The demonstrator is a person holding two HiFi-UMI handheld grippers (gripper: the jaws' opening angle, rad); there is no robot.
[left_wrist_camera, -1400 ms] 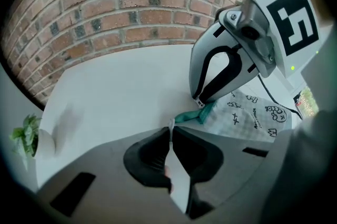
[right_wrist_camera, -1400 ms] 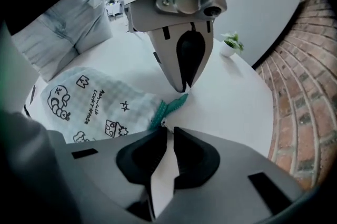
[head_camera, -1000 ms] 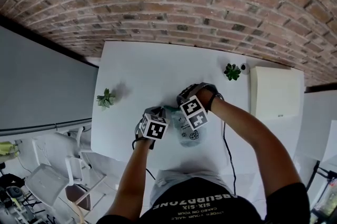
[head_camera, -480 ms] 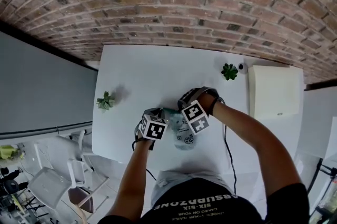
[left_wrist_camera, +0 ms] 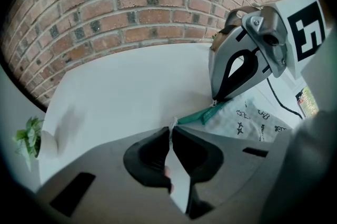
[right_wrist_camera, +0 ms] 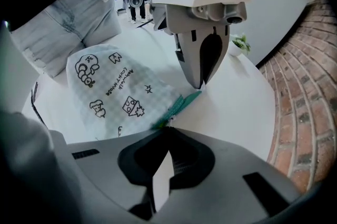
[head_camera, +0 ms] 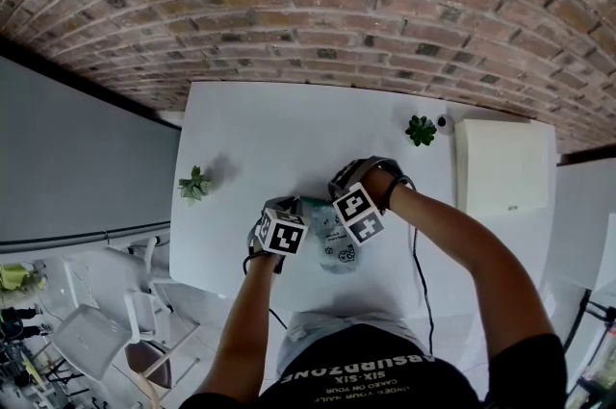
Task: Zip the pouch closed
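- Table (head_camera: 279, 123) under you is plain white, with a red brick wall (head_camera: 337, 3) along its far edge and a grey panel (head_camera: 77, 166) off its left side.
- Your pouch (head_camera: 339, 245), pale with dark doodles, lies flat close to the table's near edge, about midway along it and right in front of you.
- Its teal zip (left_wrist_camera: 202, 114) sits at the pouch's far end, between your two grippers.
- Your left gripper (left_wrist_camera: 171, 132) is clenched on the end of the pouch, with a scrap of pale cloth pinched at its tips.
- Your right gripper (right_wrist_camera: 166, 130) is clenched on the pull (left_wrist_camera: 214, 103) at the teal band. Both grippers point steeply down, tips near each other.
- Open white surface stretches from the pouch to the wall, so you have room ahead. The near edge lies just behind the pouch.
- The left plant (head_camera: 194, 183) stands by the left edge, well apart from the pouch.
- The right plant (head_camera: 421, 130) stands far right, just beside a cream box (head_camera: 504, 168) that fills the table's right end.
- A black cable (head_camera: 416, 268) trails over the table beside your right forearm.
- White chairs (head_camera: 96, 325) stand on the floor off the near left corner.
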